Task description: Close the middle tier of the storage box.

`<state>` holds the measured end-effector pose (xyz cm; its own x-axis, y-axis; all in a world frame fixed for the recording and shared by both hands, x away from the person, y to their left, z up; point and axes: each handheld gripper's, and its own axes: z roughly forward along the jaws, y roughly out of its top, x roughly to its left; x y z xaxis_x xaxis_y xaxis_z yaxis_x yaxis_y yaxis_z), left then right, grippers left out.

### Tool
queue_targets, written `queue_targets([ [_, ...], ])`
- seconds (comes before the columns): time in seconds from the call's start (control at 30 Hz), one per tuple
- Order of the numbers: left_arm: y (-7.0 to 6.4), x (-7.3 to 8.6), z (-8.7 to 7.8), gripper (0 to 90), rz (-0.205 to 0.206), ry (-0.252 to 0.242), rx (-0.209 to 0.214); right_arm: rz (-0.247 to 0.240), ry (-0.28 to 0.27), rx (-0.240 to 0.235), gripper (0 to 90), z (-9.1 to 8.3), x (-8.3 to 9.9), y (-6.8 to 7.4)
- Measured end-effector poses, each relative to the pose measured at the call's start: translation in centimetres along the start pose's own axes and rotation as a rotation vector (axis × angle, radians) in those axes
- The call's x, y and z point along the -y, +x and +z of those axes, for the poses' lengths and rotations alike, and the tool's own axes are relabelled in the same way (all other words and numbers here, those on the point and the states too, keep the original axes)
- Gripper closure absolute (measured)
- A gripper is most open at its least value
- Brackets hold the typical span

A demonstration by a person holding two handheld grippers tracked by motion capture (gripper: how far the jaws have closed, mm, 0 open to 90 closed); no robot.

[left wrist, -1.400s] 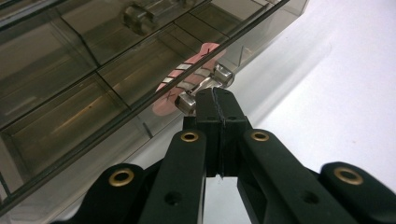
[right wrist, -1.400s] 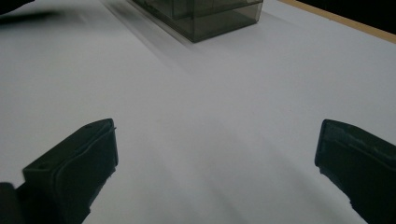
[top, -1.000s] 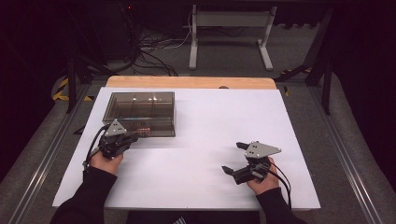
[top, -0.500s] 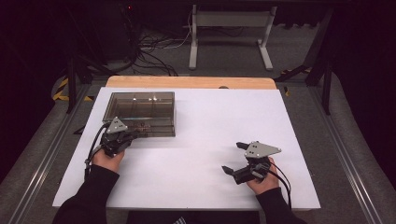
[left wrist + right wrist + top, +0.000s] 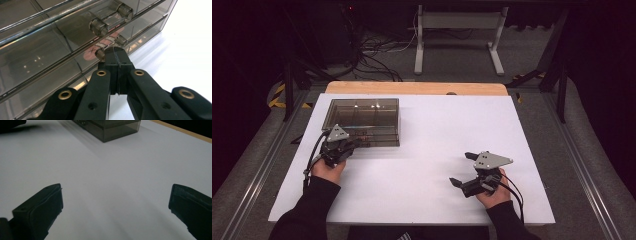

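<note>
Nothing has visibly shifted since the earlier frames: both hands rest where they were. Left hand-held gripper [image 5: 348, 146] is clenched, its jaws pressed together with their tips touching a small knob [image 5: 100, 53] on the front of the smoky clear drawer box [image 5: 364, 120] directly ahead. Right hand-held gripper [image 5: 463, 169] lies released, jaws wide apart, over bare white bench [image 5: 437, 130], the box well ahead of it.

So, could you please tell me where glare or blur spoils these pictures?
High view: bright spots glint on the smoky box lid; surroundings dark. Left gripper view: reflections streak the box front; the closed left tool is sharp. Right gripper view: the open right tool looks soft, the white table faintly shadowed.
</note>
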<state>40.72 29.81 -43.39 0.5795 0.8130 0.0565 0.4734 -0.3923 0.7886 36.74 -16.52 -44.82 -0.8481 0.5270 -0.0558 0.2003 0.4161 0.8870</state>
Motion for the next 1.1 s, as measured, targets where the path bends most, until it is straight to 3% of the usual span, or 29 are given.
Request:
queue_targets([
  [0.23, -0.5, -0.2, -0.8, 86.8, 0.006, -0.030, 0.008, 0.000, 0.002, -0.005, 0.0, 0.1, 0.0, -0.1],
  [0.33, -0.6, -0.3, -1.2, 81.0, 0.004, -0.048, 0.042, 0.001, 0.000, -0.007, 0.0, 0.0, 0.0, -0.1],
  [0.53, -1.5, -0.2, -2.1, 57.0, -0.007, -0.118, 0.136, 0.003, -0.003, -0.013, 0.0, 0.1, 0.0, -0.1],
  [0.7, -2.3, -0.3, -2.6, 40.4, -0.003, -0.159, 0.189, 0.002, -0.003, -0.014, 0.0, 0.1, 0.0, -0.1],
  [0.93, -3.3, -0.3, -3.1, 23.2, -0.001, -0.204, 0.277, 0.004, -0.004, -0.015, 0.0, 0.1, 0.0, -0.1],
  [1.1, -4.2, -0.3, -3.1, 6.1, 0.023, -0.223, 0.275, 0.003, -0.004, -0.014, 0.0, 0.1, 0.0, -0.1],
])
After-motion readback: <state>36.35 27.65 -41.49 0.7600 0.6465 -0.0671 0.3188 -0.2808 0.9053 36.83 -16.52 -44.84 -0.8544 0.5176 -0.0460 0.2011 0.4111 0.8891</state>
